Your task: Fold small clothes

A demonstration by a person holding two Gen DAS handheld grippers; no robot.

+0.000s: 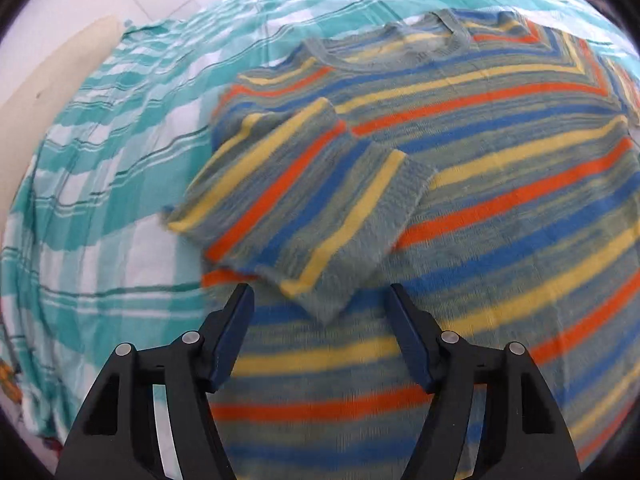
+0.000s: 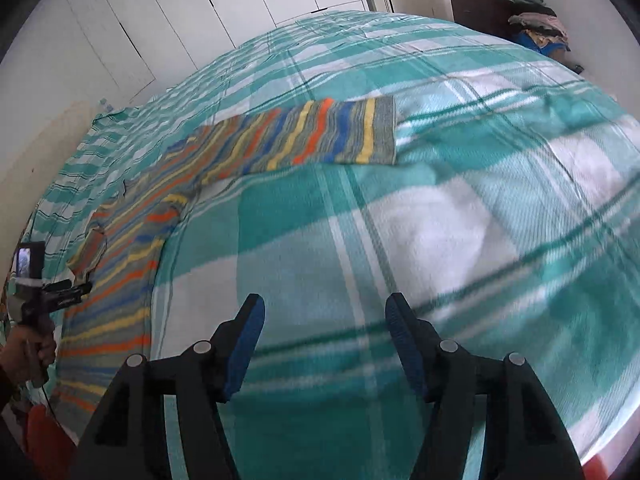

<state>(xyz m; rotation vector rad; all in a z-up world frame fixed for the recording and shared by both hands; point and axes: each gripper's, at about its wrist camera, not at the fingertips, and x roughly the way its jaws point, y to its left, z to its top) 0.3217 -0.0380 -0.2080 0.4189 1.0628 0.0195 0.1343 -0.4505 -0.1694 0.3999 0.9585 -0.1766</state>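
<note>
Both sets of jaws found spread wide, nothing between them. Left gripper [image 1: 320, 300] held above striped sweater [image 1: 460, 168], apart from the knit. Right gripper [image 2: 324, 312] held over bare plaid blanket [image 2: 460, 220], well apart from the garment.

Sweater laid flat, front up, on the blanket covering the bed, neckline toward the far side. Left sleeve [image 1: 296, 216] folded inward across the chest, cuff lying near the left fingertips. Right sleeve [image 2: 304, 136] stretched straight out over the blanket, cuff end grey. Stripes noted in orange, yellow and blue on a grey-green ground.

Left hand [image 2: 30, 354] seen at the frame edge in the right wrist view, gripping its handle beside the sweater hem. White wardrobe doors [image 2: 240, 4] recorded beyond the bed; pile of clothes [image 2: 536, 24] on dark furniture at far right.
</note>
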